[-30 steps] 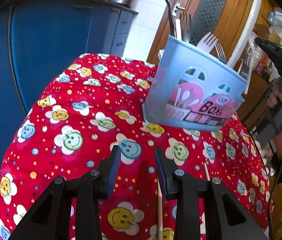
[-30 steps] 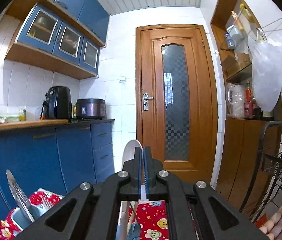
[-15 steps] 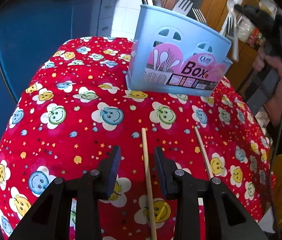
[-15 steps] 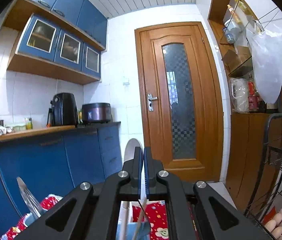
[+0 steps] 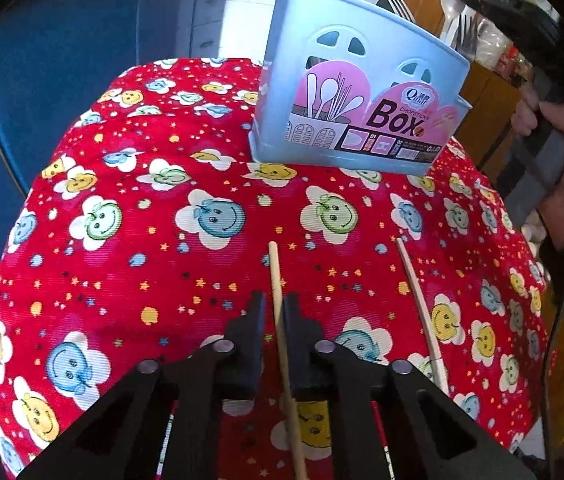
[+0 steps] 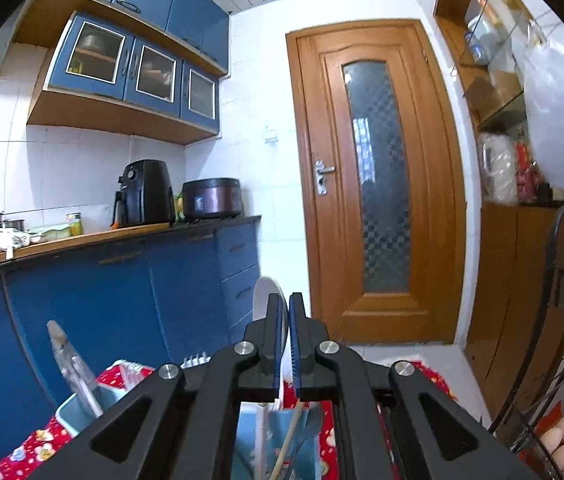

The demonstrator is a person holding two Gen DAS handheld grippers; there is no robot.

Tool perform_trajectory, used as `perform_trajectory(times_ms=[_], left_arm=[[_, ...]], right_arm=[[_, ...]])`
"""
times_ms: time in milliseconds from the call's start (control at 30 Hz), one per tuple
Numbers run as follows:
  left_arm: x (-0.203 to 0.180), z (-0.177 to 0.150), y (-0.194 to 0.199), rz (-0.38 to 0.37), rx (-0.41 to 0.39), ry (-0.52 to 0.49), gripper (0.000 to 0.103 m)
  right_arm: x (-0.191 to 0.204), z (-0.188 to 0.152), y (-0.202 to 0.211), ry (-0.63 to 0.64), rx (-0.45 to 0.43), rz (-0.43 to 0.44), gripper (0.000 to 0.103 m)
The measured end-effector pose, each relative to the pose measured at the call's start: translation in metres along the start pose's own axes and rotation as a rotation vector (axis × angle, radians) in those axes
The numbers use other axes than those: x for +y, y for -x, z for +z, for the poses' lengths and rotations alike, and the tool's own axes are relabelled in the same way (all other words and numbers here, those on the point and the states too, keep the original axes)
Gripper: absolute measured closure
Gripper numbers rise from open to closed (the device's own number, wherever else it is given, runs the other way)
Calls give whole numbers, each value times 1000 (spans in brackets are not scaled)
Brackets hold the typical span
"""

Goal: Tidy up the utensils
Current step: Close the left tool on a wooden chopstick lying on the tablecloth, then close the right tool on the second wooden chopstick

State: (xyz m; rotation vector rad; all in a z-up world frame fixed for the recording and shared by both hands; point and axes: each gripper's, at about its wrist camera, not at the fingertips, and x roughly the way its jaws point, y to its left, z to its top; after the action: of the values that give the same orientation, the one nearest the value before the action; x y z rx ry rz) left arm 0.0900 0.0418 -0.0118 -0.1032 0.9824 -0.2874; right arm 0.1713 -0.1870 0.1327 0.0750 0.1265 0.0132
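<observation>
A light blue utensil box (image 5: 358,92) holding forks and a spoon stands at the far side of the red smiley tablecloth (image 5: 162,208). Two wooden chopsticks lie on the cloth: one (image 5: 278,280) runs between my left gripper's (image 5: 275,308) fingers, which have closed in around it, the other (image 5: 418,300) lies to its right. My right gripper (image 6: 286,312) is shut on a white spoon (image 6: 263,296), held upright above the box (image 6: 78,412), with the handle running down between the jaws into it.
Blue kitchen cabinets (image 5: 62,40) stand to the left and behind the table. A wooden door (image 6: 374,176) and a wire rack with eggs (image 6: 562,432) are on the right. The table edge drops off on the left and near sides.
My left gripper has pulled back and lowered over the left chopstick, and its fingers have closed in on it. My right gripper has kept holding the spoon over the box, shifting slightly.
</observation>
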Motion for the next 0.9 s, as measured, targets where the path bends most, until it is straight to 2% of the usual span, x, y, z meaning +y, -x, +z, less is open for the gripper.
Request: perform_trajectory(times_ms=[33,100,133,333,567,900], left_arm=[[0,1,0,-8,2,4,98],[0,1,0,-11,2,11,98],[1,2,0,-14,0,16,98],[5,5,6,-64,-20,66,99],[6,11,27,-86,-107,97,99],[5,11,51,-62,-217,99,99]], right_arm=[[0,0,2,-1,7,5,88],[-2,1,7,-4,18,23,73],[-3,1,10,-5,23,30,72],[-8,3,30,-23,65,37,72],[-11,-11,51,-63,217,56,72],[-2,-41,82,-98,411,117,72]])
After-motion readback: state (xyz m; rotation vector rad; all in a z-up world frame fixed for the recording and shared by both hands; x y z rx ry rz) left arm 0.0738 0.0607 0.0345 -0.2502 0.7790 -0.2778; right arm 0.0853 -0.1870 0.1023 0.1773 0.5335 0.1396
